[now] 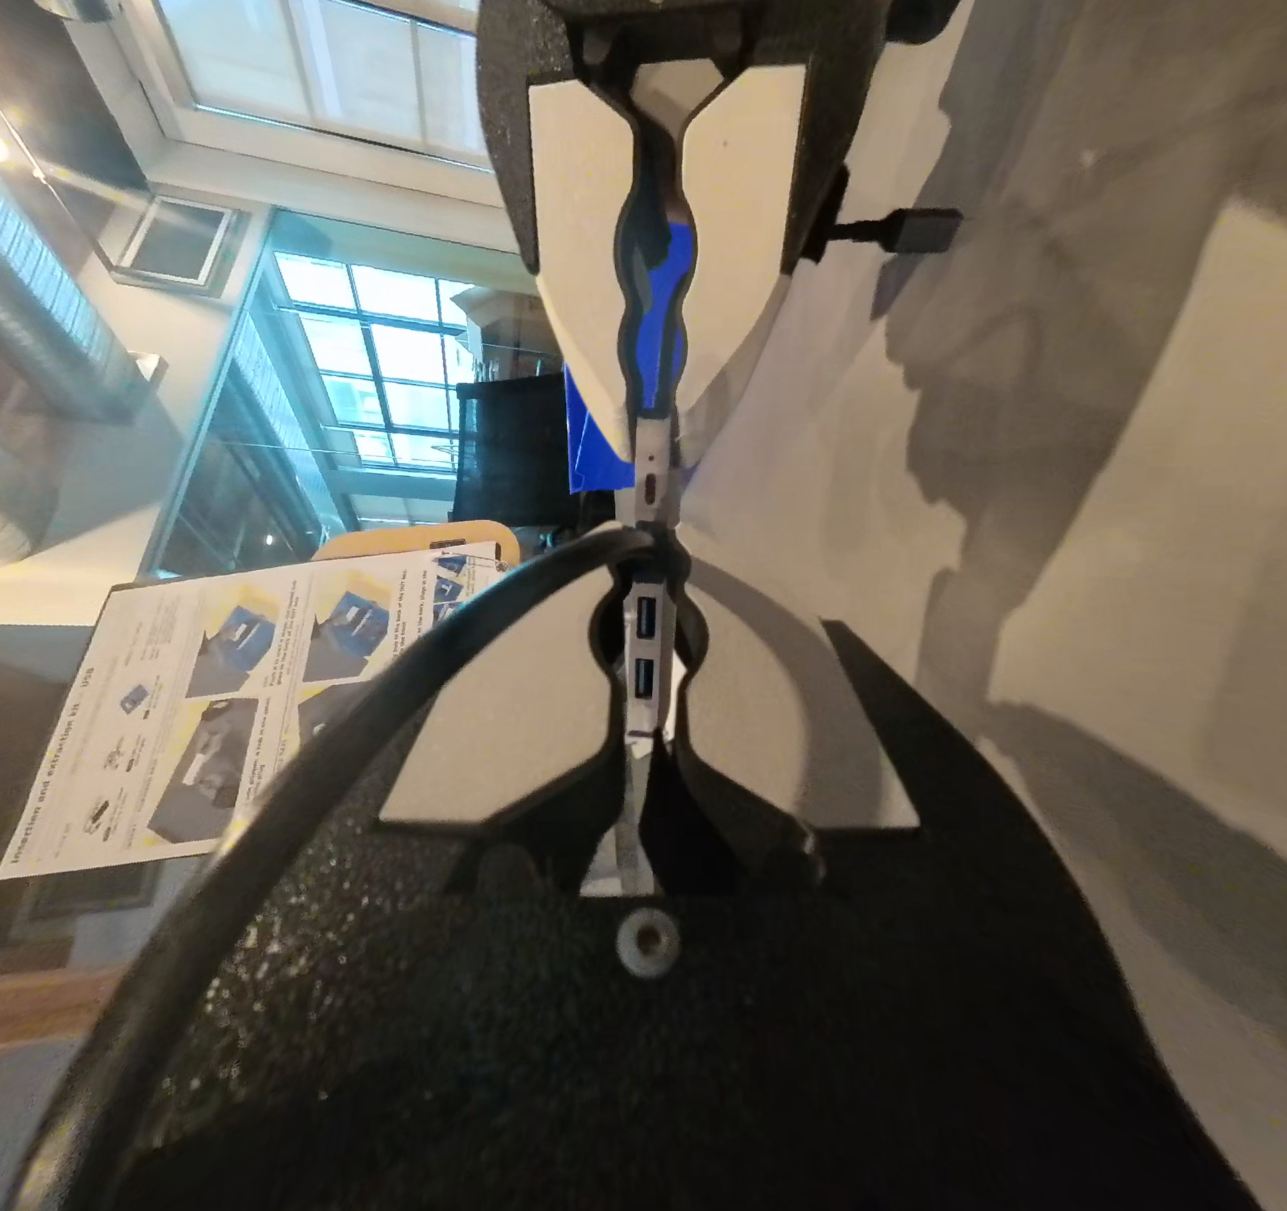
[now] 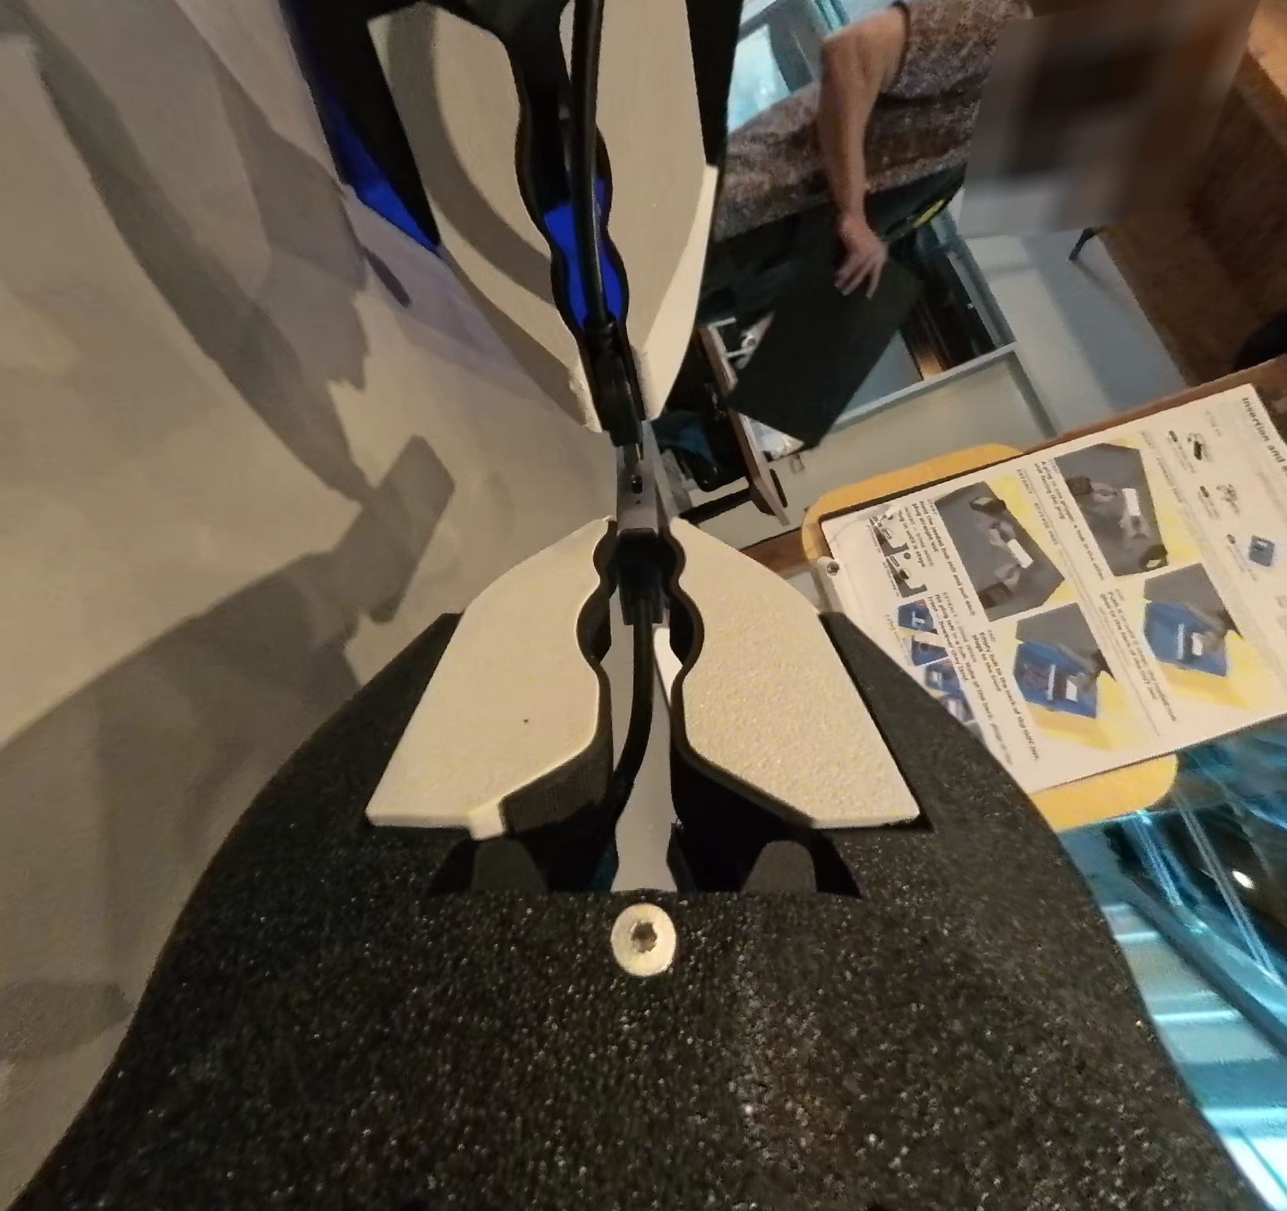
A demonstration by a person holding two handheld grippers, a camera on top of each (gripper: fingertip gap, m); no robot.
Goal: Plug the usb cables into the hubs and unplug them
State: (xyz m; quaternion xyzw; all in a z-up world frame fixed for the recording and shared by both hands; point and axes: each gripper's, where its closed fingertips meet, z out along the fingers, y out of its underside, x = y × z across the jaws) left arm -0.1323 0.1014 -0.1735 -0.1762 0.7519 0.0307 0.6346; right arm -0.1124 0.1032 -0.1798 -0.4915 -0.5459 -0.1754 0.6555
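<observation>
- Silver-grey metal runs up the centre of the left wrist view: the hub (image 1: 651,627), edge-on, with two blue-tongued ports facing the camera. The left gripper (image 1: 648,662) has its white jaws clamped on the hub low in the frame. A black cable (image 1: 390,683) arcs from lower left to the hub's middle, where its plug seems seated (the joint itself is partly hidden). The right gripper (image 1: 654,412) comes down from the top centre, closed around the hub's far end. A loose black plug (image 1: 919,230) lies on the white table (image 1: 1044,412) at upper right.
- Right wrist view: the right gripper (image 2: 637,593) has its jaws together on a black plug body (image 2: 637,586) at frame centre, cable trailing back between the fingers. The hub (image 2: 637,502) is just ahead. An instruction sheet (image 2: 1079,586) sits at right.
- Judged step: a plug at the port, being inserted or pulled out; I cannot tell which. Next calls for a straight push or pull along the port axis while the left holds the hub firm.
</observation>
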